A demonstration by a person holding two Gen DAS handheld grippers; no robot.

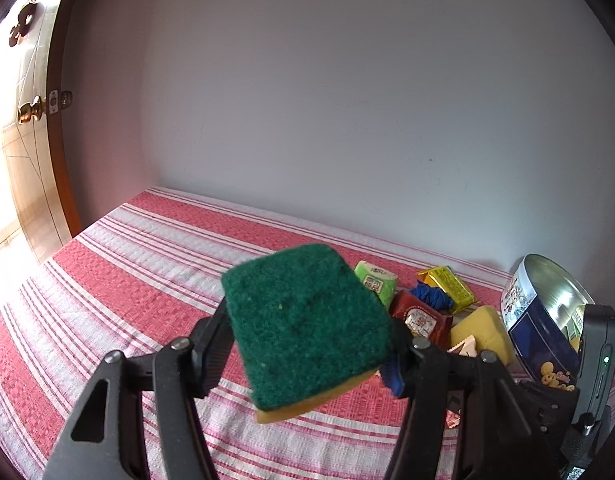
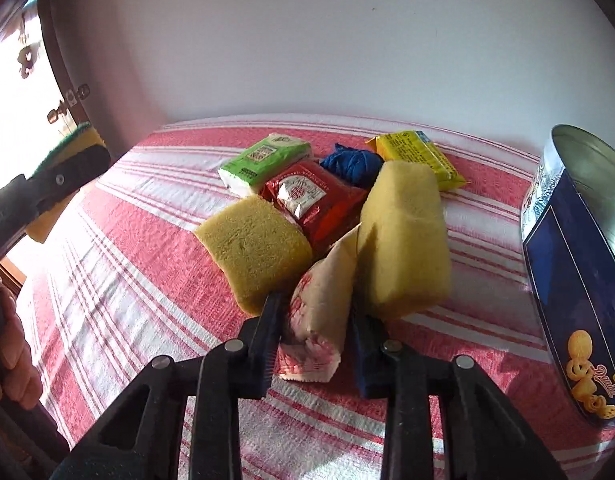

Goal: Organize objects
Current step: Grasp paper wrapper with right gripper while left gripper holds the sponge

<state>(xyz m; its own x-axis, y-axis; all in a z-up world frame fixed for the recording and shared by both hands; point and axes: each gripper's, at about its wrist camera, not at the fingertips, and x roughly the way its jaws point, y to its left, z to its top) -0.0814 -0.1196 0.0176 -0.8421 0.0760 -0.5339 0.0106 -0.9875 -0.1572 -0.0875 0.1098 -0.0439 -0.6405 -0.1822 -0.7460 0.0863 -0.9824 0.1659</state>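
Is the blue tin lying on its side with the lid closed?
No. The blue tin stands upright on the striped cloth and is open, its shiny inside showing.

Packets (image 2: 313,198) lie between sponges (image 2: 257,252), left of tin (image 2: 579,264).

We see a green-topped scrub sponge (image 1: 307,328) held tilted above the striped bed. Pale pink-printed packet (image 2: 323,304) stands pinched upright. At its 12 o'clock: two yellow sponges (image 2: 255,252), red packet (image 2: 311,200), green tissue pack (image 2: 263,160), blue yarn (image 2: 347,164), yellow packet (image 2: 419,156). Open blue cookie tin (image 2: 575,272) at 3 o'clock.
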